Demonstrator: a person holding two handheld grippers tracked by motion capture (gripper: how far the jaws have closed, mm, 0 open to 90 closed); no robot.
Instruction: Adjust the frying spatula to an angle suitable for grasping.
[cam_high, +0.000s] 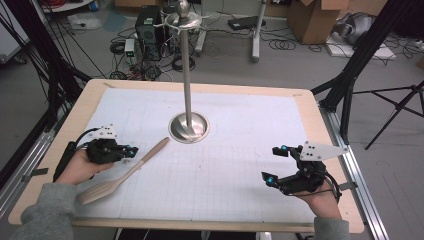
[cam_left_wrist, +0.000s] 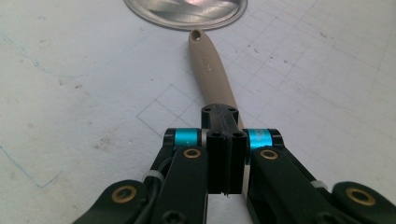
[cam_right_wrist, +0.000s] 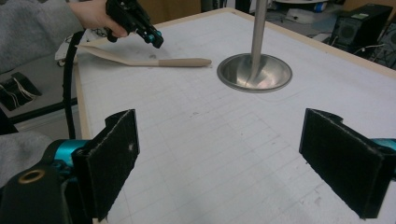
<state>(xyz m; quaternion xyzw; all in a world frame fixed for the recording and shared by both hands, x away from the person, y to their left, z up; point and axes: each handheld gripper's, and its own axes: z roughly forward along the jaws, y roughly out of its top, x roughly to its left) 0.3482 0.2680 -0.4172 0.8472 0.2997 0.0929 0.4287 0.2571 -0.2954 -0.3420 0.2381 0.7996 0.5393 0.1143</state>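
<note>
With the left gripper (cam_high: 131, 150) pinched on the beige spatula (cam_high: 125, 173) at lower left of the counter (cam_high: 240, 100), I'd lift it level toward the hook stand (cam_high: 188, 75), while the right gripper (cam_high: 276, 165) waits spread.

Spatula (cam_high: 125, 172) on table (cam_high: 240, 95) left, stand base (cam_high: 188, 127) behind it at centre, right gripper (cam_high: 277, 166) well apart right

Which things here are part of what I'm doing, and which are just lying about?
In the job:
- wooden spatula, handle clamped in the shut left tool
- metal stand, just beyond the handle's tip
- right tool, open, holding nothing

Lying about:
- cardboard boxes on the floor
- cables
- computer tower
</note>
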